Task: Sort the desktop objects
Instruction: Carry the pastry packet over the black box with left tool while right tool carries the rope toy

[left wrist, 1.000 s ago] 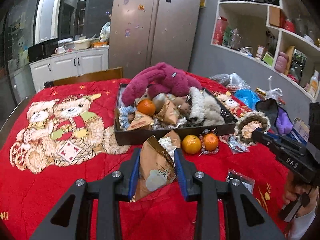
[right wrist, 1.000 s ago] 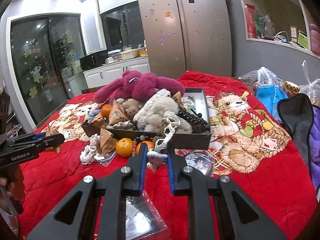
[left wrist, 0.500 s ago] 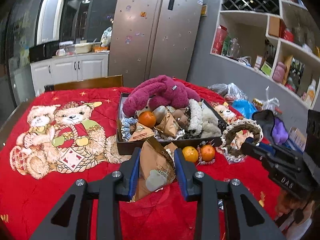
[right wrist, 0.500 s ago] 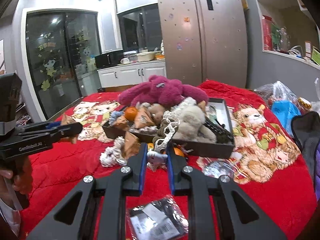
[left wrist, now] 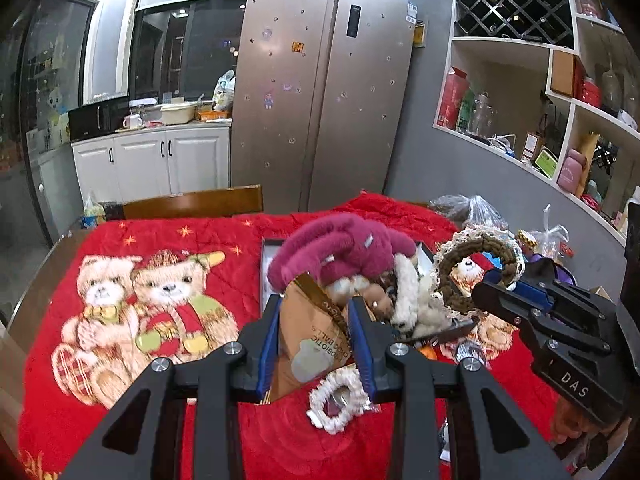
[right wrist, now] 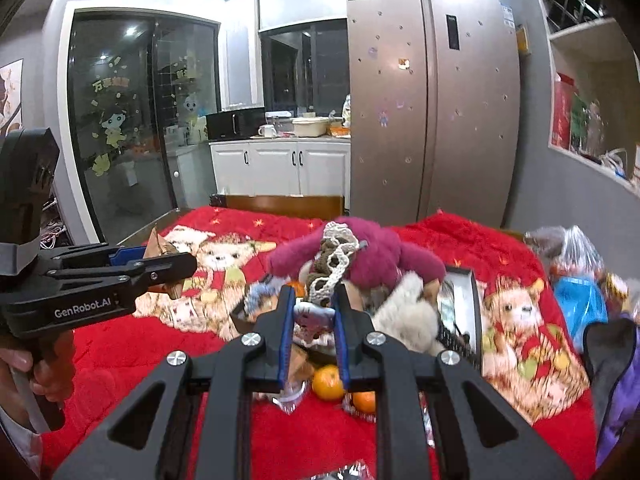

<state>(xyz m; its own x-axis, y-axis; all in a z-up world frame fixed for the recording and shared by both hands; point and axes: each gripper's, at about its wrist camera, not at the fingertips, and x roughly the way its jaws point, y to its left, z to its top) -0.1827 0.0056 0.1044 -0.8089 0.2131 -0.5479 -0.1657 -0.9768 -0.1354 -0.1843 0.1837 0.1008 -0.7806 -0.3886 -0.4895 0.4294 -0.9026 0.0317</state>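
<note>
My left gripper (left wrist: 314, 318) is shut on a brown snack packet (left wrist: 310, 336) and holds it above the red cloth, just in front of the dark tray (left wrist: 264, 272). My right gripper (right wrist: 314, 314) is shut on a small grey-blue charm (right wrist: 313, 317) from which a brown and white crocheted ring (right wrist: 334, 262) sticks up. That ring also shows in the left wrist view (left wrist: 478, 266), beside the right gripper (left wrist: 486, 292). The tray holds a magenta plush (left wrist: 340, 254) and white plush toys (right wrist: 404, 316). The left gripper (right wrist: 188, 266) with its packet shows at the left in the right wrist view.
A white crocheted ring (left wrist: 338, 398) lies on the red bear-print cloth (left wrist: 152, 316) below my left gripper. Two oranges (right wrist: 328, 382) lie in front of the tray. Bags (right wrist: 580, 304) and a dark cloth (right wrist: 608, 356) sit at the right. A wooden chair back (left wrist: 192, 202) stands behind the table.
Both grippers have risen and tilted up with their loads, moving closer to the tray. The view now looks over the tray toward the fridge.
</note>
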